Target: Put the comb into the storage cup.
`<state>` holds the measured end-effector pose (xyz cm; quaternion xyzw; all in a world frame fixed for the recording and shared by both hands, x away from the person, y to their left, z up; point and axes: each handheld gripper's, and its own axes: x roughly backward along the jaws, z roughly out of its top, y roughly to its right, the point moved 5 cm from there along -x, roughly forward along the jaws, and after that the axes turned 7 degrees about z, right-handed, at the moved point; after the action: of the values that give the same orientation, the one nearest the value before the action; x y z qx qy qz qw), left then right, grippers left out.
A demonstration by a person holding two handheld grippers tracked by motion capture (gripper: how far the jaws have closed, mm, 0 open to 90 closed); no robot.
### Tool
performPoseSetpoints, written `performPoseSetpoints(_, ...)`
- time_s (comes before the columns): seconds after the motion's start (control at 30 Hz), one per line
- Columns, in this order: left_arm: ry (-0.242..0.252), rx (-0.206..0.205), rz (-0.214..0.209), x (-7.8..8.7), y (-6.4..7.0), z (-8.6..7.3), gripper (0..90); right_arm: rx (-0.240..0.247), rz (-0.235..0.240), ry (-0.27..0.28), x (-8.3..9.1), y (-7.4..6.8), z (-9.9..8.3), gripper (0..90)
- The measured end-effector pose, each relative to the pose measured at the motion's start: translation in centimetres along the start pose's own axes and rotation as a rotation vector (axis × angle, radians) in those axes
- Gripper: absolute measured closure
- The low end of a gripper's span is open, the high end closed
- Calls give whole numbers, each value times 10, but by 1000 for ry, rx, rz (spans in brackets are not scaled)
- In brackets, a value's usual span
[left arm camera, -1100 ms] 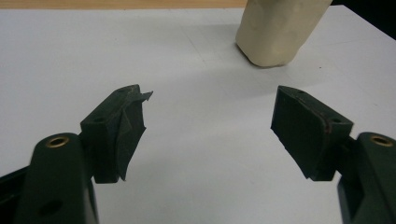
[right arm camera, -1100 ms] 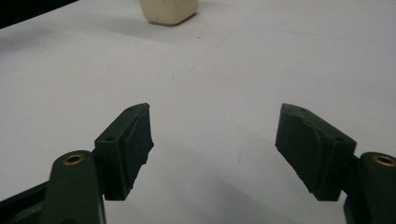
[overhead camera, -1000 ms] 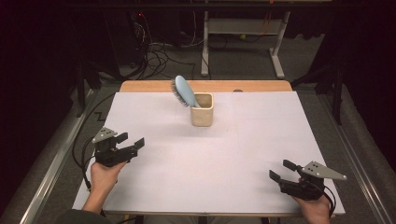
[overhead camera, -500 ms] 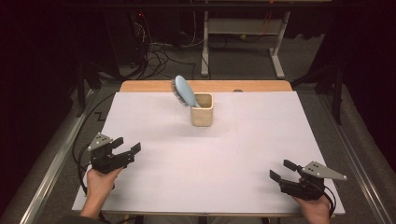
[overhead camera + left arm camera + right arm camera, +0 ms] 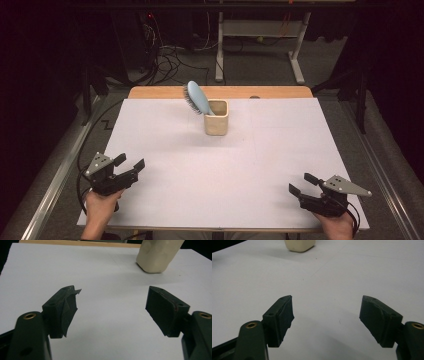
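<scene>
A cream square cup (image 5: 216,117) stands at the back middle of the white table sheet (image 5: 220,165). A light blue hairbrush (image 5: 196,97) stands in it, head up and leaning left. The cup's base also appears in the left gripper view (image 5: 157,255) and the right gripper view (image 5: 300,245). My left gripper (image 5: 130,162) rests low at the front left, open and empty, jaws wide apart (image 5: 111,308). My right gripper (image 5: 301,184) sits at the front right, likewise open with nothing between its jaws (image 5: 327,317).
A wooden board edge (image 5: 220,92) runs along the table's back. Metal rails (image 5: 52,185) flank the table. Cables (image 5: 165,55) and a white frame's legs (image 5: 260,50) lie on the floor behind.
My left gripper has drawn back toward the front left edge of the table. The right gripper, cup and brush have stayed put.
</scene>
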<state>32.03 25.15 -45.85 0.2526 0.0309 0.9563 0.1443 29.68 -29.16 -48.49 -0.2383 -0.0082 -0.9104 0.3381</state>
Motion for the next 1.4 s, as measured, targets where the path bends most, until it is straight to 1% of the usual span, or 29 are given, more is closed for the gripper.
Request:
performPoseSetpoints(0.17,2,15,13,2,-3,-9,254,-7,-6,11,3,1,0,274)
performPoseSetpoints(0.27,7,31,17,2,-3,-11,255,-19,-9,13,4,3,-1,274)
performPoseSetpoints(0.37,13,20,21,2,-1,-12,260,-20,-12,19,5,3,-1,274)
performPoseSetpoints(0.57,14,18,16,3,0,-18,260,-3,-16,10,4,0,-1,273)
performPoseSetpoints(0.73,13,26,16,6,-1,-23,260,-12,-22,14,5,2,-1,274)
performPoseSetpoints(0.83,11,21,15,8,-2,-27,260,-13,-24,15,5,2,-1,274)
performPoseSetpoints(0.9,9,27,17,8,-3,-30,260,-14,-26,15,6,2,-1,274)
performPoseSetpoints(0.97,6,43,20,9,-5,-31,260,-17,-26,16,6,2,-1,273)
performPoseSetpoints(1.0,8,46,25,10,-5,-32,260,-21,-29,16,6,2,-1,273)
performPoseSetpoints(1.1,19,39,48,12,-6,-33,262,-32,-34,21,9,4,-2,273)
performPoseSetpoints(1.23,-17,51,47,9,-7,-37,261,-43,-32,30,12,6,-3,272)
performPoseSetpoints(1.4,-40,30,40,8,-5,-40,259,-45,-30,26,12,6,-3,272)
